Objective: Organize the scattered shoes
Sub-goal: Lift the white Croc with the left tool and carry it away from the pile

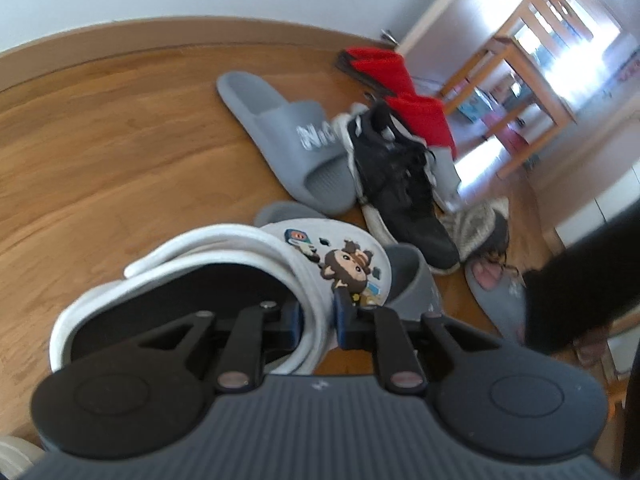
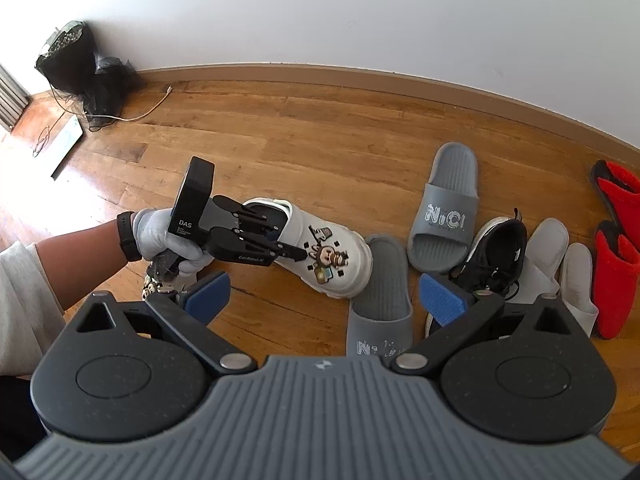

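A wood-plank floor (image 2: 320,140) carries a scatter of footwear below a plain white wall (image 2: 320,12) and its wooden baseboard (image 2: 360,74). Nearest, the right gripper (image 2: 324,298) hangs above the boards with its blue-padded jaws spread wide and nothing between them. Just beyond, a gloved hand (image 2: 160,236) holds the left gripper (image 1: 318,318), whose jaws are clamped on the rim of a white clog (image 1: 280,264) decorated with cartoon charms; in the right wrist view the clog (image 2: 340,264) sits toward the middle of the floor, at the left end of the pile.

Counted from the right wrist view: one white clog; two grey slides (image 2: 448,208), one lying toe-first beneath the right gripper, the other pointing toward the baseboard; one black sneaker (image 2: 500,252) just right of them; two pale grey slippers (image 2: 548,256) beside it; two red slippers (image 2: 616,264) at the floor's right edge. The left wrist view adds a grey slipper with a pink patch (image 1: 492,288) and a striped knitted one (image 1: 476,224), both blurred, near the sneaker.

Farther off, a black bag (image 2: 80,68) slumps in the floor's far left corner against the wall, a pale cable (image 2: 152,108) trailing from it. Through a doorway in the left wrist view stands a wooden table (image 1: 532,60) in bright window light.
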Demonstrator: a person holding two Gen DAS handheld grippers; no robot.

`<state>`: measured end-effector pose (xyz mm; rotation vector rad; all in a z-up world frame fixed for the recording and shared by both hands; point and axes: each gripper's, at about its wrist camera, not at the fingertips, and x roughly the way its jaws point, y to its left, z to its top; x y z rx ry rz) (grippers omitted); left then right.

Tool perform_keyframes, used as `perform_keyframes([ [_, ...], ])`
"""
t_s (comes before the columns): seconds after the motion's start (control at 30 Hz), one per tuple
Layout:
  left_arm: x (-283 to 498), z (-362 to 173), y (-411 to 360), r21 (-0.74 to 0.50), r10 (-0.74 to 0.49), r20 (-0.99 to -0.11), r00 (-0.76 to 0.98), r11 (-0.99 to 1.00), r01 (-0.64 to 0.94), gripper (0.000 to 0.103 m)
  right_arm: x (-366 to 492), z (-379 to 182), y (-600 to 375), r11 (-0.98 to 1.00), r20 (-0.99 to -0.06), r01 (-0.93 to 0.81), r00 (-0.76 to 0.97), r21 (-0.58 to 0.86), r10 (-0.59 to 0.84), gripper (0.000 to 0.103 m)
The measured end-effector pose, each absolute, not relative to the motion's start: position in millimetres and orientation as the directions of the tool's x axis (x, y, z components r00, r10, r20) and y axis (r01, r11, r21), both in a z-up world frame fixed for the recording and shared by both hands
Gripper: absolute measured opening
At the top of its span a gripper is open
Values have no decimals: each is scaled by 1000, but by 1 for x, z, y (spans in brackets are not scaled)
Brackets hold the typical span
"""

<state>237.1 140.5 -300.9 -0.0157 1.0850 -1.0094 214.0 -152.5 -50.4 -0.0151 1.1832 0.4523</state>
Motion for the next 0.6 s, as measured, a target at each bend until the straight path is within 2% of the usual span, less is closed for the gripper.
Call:
perform_keyframes([
  [0.6,220,-312,145,-437,-626,-778,-59,470,767,15,211,-54,-149,907,-899,-357,284,222,332,102],
])
